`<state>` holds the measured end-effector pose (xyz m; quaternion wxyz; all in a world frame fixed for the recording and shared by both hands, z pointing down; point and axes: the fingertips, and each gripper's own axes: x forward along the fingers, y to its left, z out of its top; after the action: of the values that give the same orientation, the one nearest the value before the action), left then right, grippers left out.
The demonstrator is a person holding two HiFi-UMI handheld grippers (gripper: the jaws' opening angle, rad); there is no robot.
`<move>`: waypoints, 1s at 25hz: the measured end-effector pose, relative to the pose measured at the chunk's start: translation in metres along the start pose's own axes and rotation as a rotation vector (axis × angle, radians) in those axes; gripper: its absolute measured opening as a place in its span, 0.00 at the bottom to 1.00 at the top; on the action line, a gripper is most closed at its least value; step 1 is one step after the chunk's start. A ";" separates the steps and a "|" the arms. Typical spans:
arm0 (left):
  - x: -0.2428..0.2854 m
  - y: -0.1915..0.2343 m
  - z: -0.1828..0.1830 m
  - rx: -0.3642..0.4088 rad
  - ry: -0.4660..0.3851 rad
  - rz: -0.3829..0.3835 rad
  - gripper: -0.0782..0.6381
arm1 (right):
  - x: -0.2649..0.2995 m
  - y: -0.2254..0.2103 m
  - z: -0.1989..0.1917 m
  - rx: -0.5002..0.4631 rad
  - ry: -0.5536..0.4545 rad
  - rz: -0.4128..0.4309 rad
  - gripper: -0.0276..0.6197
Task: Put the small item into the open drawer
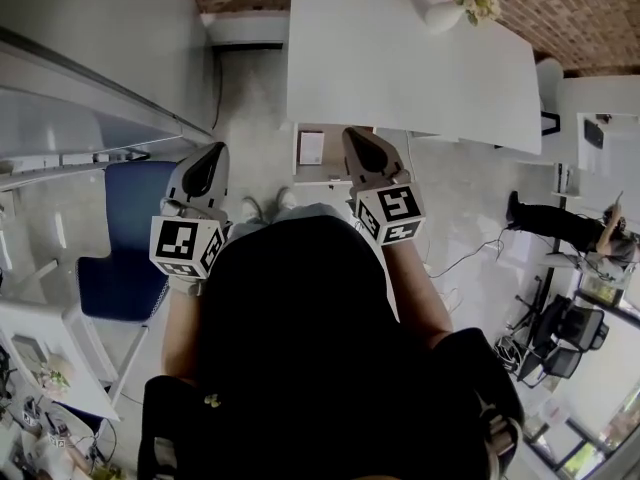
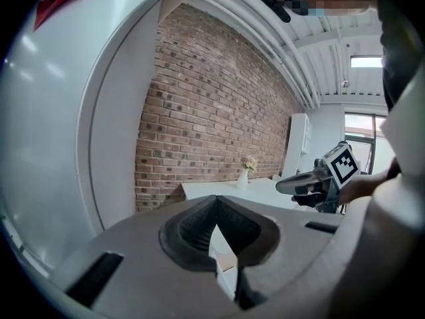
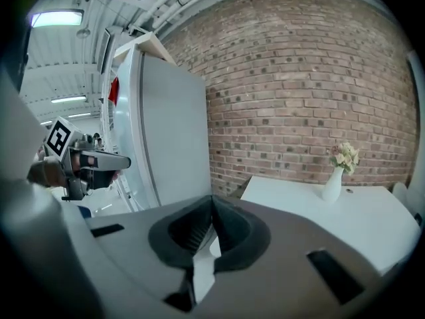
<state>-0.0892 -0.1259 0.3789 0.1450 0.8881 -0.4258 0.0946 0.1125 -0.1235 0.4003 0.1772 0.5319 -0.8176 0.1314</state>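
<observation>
1. Table point(image 1: 400, 58): white, flat and smooth-topped, set against a brick wall point(image 1: 600, 18). A white, rounded vase point(image 1: 443, 15) holding pale flowers point(image 1: 478, 0) stands at the table's far edge, toward the right corner.

2. Cabinet point(image 3: 166, 138): tall, white, glossy panels, standing to the left of the table.

3. Chair point(image 1: 125, 258): blue upholstered seat, on the floor left of the person.

4. Drawer point(image 1: 325, 180): pulled open from under the table's near edge; white walls, light brown floor. Contents: one small item point(image 1: 312, 148), white, flat and rectangular, lying in the left half of the drawer close to its left wall.

5. Left gripper point(image 1: 210, 158): grey moulded shell, dark ribbed pads, marker cube at the rear. Jaw tips are together, with nothing between them.

6. Right gripper point(image 1: 360, 140): same construction. Jaw tips are together, with nothing between them.

View differences:
- Only the head view shows the drawer interior and the item. It shows both grippers raised side by side on the near side of the drawer, clear of it.
- The left gripper view shows the right gripper from the side, with the vase beyond it.
- The right gripper view shows the left gripper against the cabinet, and the table's right edge.
</observation>
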 end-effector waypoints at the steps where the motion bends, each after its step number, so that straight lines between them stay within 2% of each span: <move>1: 0.002 0.000 0.003 0.001 -0.007 -0.004 0.11 | -0.004 -0.002 0.006 -0.003 -0.014 -0.005 0.06; 6: 0.009 -0.003 0.018 0.011 -0.030 -0.021 0.11 | -0.019 -0.012 0.029 -0.010 -0.062 -0.023 0.06; 10: 0.010 -0.005 0.027 -0.012 -0.058 -0.037 0.11 | -0.026 -0.014 0.038 -0.003 -0.091 -0.026 0.06; 14: 0.009 -0.006 0.033 0.000 -0.070 -0.045 0.11 | -0.030 -0.012 0.044 0.001 -0.112 -0.030 0.06; 25: 0.009 -0.009 0.034 0.003 -0.073 -0.053 0.11 | -0.028 -0.011 0.041 0.001 -0.114 -0.026 0.06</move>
<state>-0.0745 -0.1389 0.3476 0.1304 0.9021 -0.4072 0.0590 0.1266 -0.1218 0.3514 0.1318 0.5491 -0.8193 0.0993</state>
